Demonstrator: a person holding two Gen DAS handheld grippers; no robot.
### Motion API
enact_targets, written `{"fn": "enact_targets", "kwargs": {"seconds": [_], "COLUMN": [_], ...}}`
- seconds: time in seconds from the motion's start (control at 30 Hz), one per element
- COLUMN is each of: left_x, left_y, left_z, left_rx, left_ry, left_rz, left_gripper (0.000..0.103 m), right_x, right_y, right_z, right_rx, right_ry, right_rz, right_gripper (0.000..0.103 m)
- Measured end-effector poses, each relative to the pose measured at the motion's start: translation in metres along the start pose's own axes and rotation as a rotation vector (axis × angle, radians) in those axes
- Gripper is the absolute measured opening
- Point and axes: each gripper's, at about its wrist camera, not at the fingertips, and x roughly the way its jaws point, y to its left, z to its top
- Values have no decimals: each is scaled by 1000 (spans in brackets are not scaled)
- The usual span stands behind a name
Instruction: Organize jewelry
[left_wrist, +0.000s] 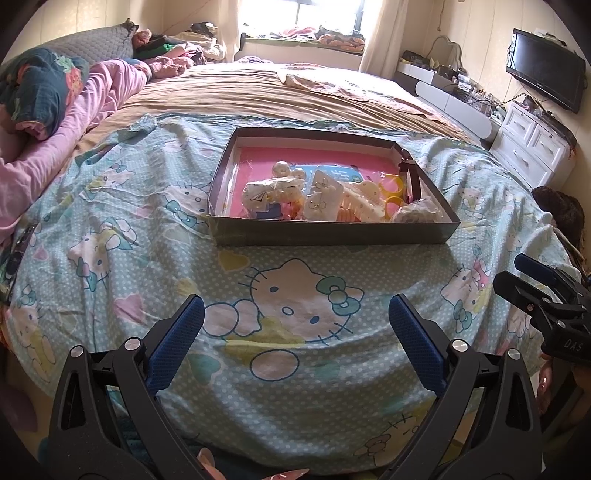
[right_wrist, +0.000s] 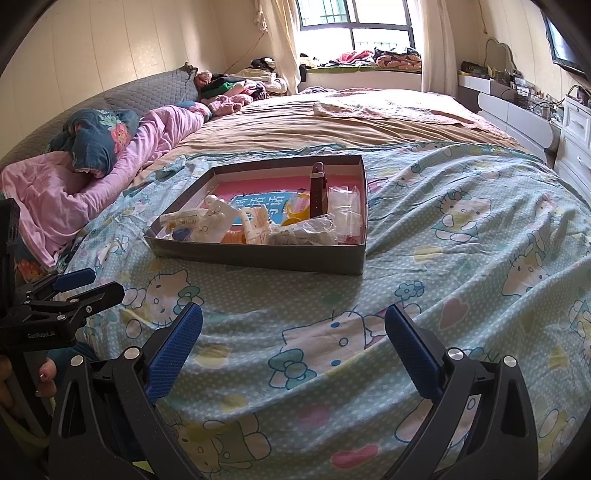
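A Hello Kitty bedsheet (left_wrist: 155, 236), pale blue with white dots, covers the lower half of both views and lies wrinkled over the bed. Beyond it, across the middle of the frame, stretches a tan blanket (left_wrist: 236, 88). At the upper left lies a rumpled pink quilt (left_wrist: 99, 96) with a dark blue floral pillow (left_wrist: 33, 88) on top, and a grey quilted headboard (right_wrist: 147, 92) rises behind them. A pile of clothes (right_wrist: 243, 86) sits at the far left corner of the bed. At top centre a bright window (right_wrist: 354, 26) with cream curtains stands over a cluttered sill. At the upper right hang a wall-mounted television (left_wrist: 545, 70) and, below it, a white drawer cabinet (left_wrist: 532, 144).
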Motion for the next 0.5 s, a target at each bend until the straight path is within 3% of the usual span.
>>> {"fn": "enact_targets", "kwargs": {"seconds": [0.5], "left_x": [3], "left_y": [2], "left_z": [-1], "left_rx": [-5], "left_ry": [13], "left_rz": [13], "left_gripper": [93], "right_x": [0], "right_y": [1], "right_z": [1], "right_rx": [-1], "right_ry": [3], "right_rz": [-1], "right_gripper": [98]}}
